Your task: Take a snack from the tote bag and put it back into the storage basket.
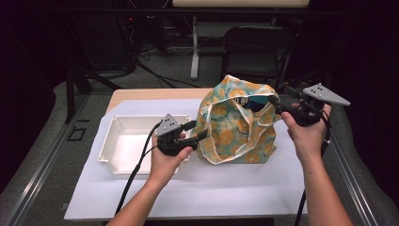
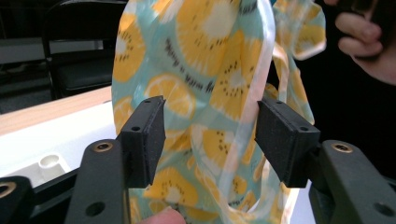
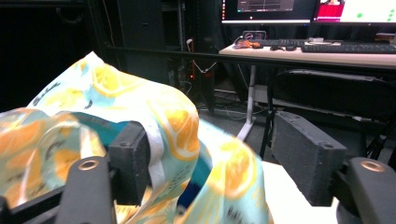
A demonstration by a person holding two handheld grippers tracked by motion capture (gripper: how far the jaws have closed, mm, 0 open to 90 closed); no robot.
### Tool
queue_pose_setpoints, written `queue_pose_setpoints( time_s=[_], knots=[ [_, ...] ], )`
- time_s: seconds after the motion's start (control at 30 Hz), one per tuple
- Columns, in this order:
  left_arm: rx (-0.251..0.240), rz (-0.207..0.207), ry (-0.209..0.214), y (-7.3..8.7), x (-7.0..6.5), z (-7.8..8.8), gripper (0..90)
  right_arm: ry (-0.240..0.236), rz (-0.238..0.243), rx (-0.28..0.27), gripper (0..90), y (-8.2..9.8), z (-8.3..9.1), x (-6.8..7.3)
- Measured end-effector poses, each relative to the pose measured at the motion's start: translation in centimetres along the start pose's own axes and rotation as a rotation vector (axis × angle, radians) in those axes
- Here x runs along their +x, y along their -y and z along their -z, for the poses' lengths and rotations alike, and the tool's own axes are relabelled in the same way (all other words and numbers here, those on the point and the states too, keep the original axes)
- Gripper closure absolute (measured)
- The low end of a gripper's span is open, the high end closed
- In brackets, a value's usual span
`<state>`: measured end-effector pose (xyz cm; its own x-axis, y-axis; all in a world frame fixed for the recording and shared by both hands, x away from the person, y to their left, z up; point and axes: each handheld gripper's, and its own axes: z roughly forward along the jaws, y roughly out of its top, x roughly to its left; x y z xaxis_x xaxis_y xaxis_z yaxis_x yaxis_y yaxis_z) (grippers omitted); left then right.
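Though blurred, script on bag (image 2: 205, 79)

Lab or office workspace: monitors (image 3: 266, 8), keyboard (image 3: 348, 47) on desk (image 3: 299, 56), cables, black chair (image 1: 254, 47).

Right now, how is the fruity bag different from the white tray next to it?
The bag is soft, crumpled cloth printed with orange fruit slices on pale blue; the tray is stiff, plain white plastic. The bag stands tall with its top open; the tray is low and flat. The left hand-held gripper is at the bag's side, while nothing touches the tray. Both sit on the white sheet covering the table.
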<state>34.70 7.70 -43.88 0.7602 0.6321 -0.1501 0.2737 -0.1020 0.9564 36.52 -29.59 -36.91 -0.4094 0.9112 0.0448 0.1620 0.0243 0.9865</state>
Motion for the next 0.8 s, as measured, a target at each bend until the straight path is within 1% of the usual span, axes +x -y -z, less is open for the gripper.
queue_pose_setpoints(
  time_s=[0.03, 0.07, 0.1, 0.13, 0.17, 0.23, 0.3, 0.33, 0.37, 0.4, 0.43, 0.47, 0.53, 0.57, 0.6, 0.63, 0.7, 0.73, 0.8],
  knots=[
    [-0.002, -0.004, -0.003, -0.2, -0.1, -0.1, 40.8, -0.003, 0.0, 0.0, 28.0, 0.3, 0.2, 0.1],
    [-0.004, -0.006, -0.004, -0.4, -0.1, -0.1, 40.4, 0.001, 0.004, 0.011, 26.0, 0.9, 0.6, 0.4],
    [-0.013, -0.008, -0.016, -0.6, -0.2, -0.2, 40.4, 0.001, 0.004, 0.011, 26.0, 0.9, 0.6, 0.4],
    [-0.014, -0.009, -0.015, -0.9, -0.2, -0.2, 40.0, 0.006, 0.012, 0.015, 24.6, 1.2, 0.8, 0.5],
    [-0.017, -0.01, -0.016, -1.1, -0.2, -0.2, 40.0, 0.006, 0.009, 0.022, 22.7, 1.9, 1.1, 0.7],
    [-0.026, -0.01, -0.027, -1.6, -0.2, -0.2, 39.8, 0.005, 0.005, 0.027, 21.8, 2.2, 1.2, 0.8],
    [-0.039, -0.009, -0.035, -2.2, -0.1, -0.2, 39.5, 0.004, 0.006, 0.031, 20.0, 2.9, 1.4, 1.0],
    [-0.051, -0.009, -0.046, -2.4, -0.1, -0.2, 39.3, 0.002, 0.011, 0.033, 18.9, 3.2, 1.5, 1.1],
    [-0.048, -0.007, -0.045, -2.7, 0.0, -0.1, 39.1, 0.002, 0.016, 0.038, 18.3, 3.5, 1.6, 1.2],
    [-0.058, -0.002, -0.045, -2.9, 0.0, 0.0, 39.0, -0.001, 0.024, 0.042, 17.5, 3.8, 1.6, 1.2],
    [-0.062, 0.0, -0.046, -3.1, 0.1, 0.0, 39.0, -0.006, 0.022, 0.039, 16.6, 4.0, 1.7, 1.3],
    [-0.065, -0.006, -0.053, -3.3, 0.1, 0.1, 38.9, -0.007, 0.023, 0.044, 16.2, 4.3, 1.9, 1.3],
    [-0.071, -0.004, -0.064, -3.6, 0.2, 0.2, 39.0, 0.001, 0.02, 0.043, 15.2, 4.7, 2.1, 1.4],
    [-0.073, -0.003, -0.07, -3.7, 0.2, 0.2, 39.2, 0.004, 0.029, 0.05, 15.2, 5.2, 2.4, 1.3],
    [-0.074, -0.001, -0.074, -3.8, 0.3, 0.3, 39.4, 0.018, 0.034, 0.058, 15.3, 5.4, 2.5, 1.4],
    [-0.079, 0.006, -0.076, -3.9, 0.4, 0.3, 39.4, 0.018, 0.034, 0.058, 15.3, 5.4, 2.5, 1.4],
    [-0.082, 0.006, -0.082, -4.0, 0.6, 0.4, 39.7, 0.038, 0.039, 0.067, 16.0, 5.8, 2.8, 1.3],
    [-0.084, 0.008, -0.083, -4.1, 0.6, 0.5, 39.9, 0.048, 0.038, 0.063, 17.7, 6.0, 2.9, 1.1],
    [-0.088, 0.01, -0.091, -4.3, 0.7, 0.5, 40.1, 0.07, 0.034, 0.054, 24.5, 6.3, 3.2, 0.9]
  ],
)
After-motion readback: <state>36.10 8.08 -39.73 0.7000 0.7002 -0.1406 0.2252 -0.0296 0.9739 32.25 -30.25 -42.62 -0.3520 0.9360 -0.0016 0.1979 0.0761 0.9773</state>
